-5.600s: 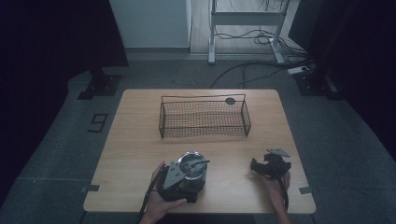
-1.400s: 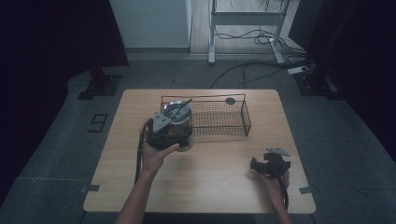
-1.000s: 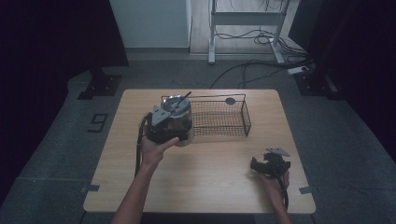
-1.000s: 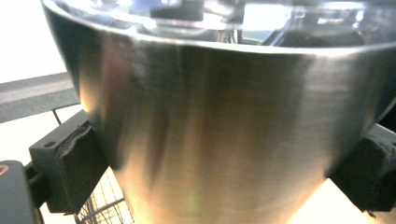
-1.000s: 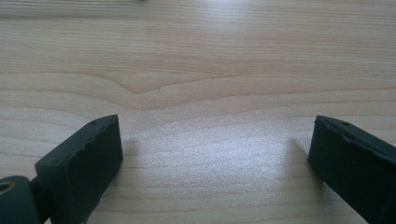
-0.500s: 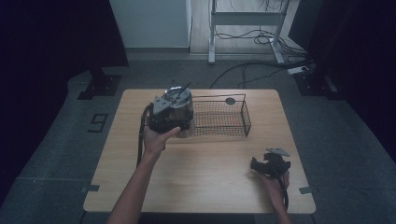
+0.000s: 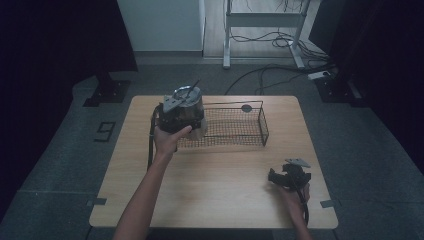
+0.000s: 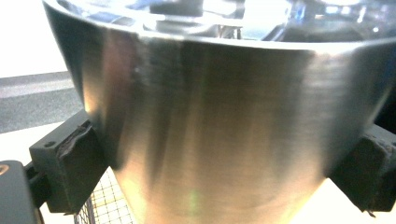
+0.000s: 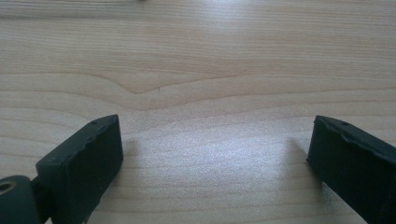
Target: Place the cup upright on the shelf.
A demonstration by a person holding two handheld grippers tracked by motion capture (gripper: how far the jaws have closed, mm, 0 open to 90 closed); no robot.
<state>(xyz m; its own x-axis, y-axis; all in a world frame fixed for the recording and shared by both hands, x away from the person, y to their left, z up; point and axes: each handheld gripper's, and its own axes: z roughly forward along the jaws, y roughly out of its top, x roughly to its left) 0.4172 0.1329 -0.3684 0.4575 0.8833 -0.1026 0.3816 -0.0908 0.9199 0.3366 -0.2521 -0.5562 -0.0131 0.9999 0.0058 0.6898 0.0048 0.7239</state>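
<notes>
Steel bowl (image 8: 210,130), rim cut off, hides the wire basket (image 8: 100,205).

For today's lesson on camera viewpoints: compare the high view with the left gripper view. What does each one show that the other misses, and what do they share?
The high view alone takes in the whole light wooden table, the full black wire mesh basket, the person's left hand and the right gripper resting near the front right. The left gripper view alone shows the black jaw pads pressed against the cup's sides. Both show the shiny tapered steel cup held by the left gripper at the basket's left end.
</notes>
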